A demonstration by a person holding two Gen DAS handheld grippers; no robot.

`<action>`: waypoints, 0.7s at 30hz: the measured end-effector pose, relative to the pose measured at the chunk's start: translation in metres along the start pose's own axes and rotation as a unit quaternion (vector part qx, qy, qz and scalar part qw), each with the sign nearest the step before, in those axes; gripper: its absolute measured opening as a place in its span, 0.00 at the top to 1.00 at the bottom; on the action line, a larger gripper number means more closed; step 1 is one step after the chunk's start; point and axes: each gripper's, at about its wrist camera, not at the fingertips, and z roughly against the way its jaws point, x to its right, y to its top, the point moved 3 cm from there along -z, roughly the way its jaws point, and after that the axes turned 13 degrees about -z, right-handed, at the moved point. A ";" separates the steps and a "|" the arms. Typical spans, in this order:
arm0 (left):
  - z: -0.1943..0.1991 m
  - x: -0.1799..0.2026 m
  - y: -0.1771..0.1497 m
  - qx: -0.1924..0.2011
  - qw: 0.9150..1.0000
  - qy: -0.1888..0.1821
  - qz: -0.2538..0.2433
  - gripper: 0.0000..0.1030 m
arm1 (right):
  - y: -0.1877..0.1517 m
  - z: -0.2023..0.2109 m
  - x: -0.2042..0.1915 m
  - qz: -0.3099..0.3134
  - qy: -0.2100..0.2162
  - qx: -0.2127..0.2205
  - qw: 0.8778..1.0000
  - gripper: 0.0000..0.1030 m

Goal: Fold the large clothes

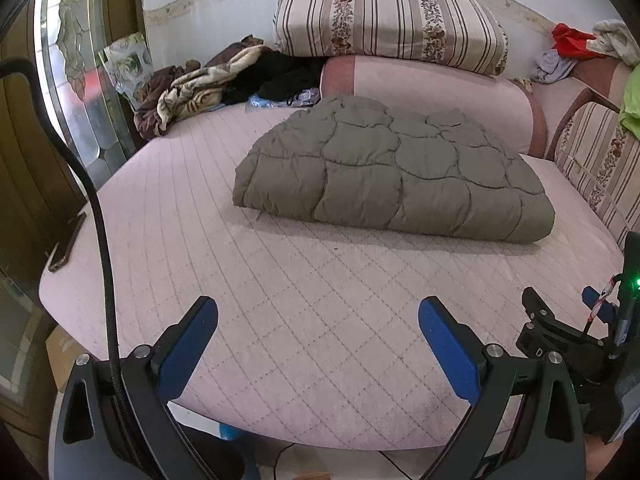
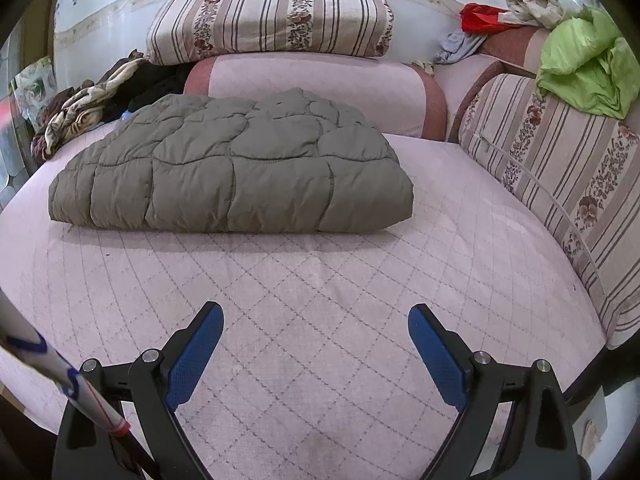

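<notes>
Left gripper (image 1: pixel 318 312): black arms, blue-padded fingers (image 1: pixel 188 350) spread wide, nothing between them, clear of the pink quilted mattress cover (image 1: pixel 280 280) below. A black cable (image 1: pixel 100 240) runs up past its left arm.

Olive-grey quilted padded garment (image 1: pixel 392 168), folded into a thick bundle, lies mid-bed, well apart from both tools, just in front of the pink bolster (image 1: pixel 432 84) that carries the striped floral cushion (image 1: pixel 388 20).

Right gripper (image 2: pixel 316 316): jaws likewise released and wide, empty, over bare cover. Lime-green cloth (image 2: pixel 584 72) draped on the striped cushion at far right.
</notes>
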 end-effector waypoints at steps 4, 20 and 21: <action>-0.005 -0.001 -0.003 -0.009 1.000 -0.008 0.006 0.03 | -0.002 0.000 -0.005 0.011 -0.004 0.004 1.000 0.07; -0.017 0.003 -0.009 -0.024 1.000 -0.001 -0.013 0.03 | -0.004 -0.003 -0.009 0.018 -0.008 0.000 1.000 0.07; -0.018 0.004 -0.010 -0.024 1.000 0.002 -0.016 0.03 | -0.004 -0.003 -0.009 0.018 -0.008 0.000 1.000 0.07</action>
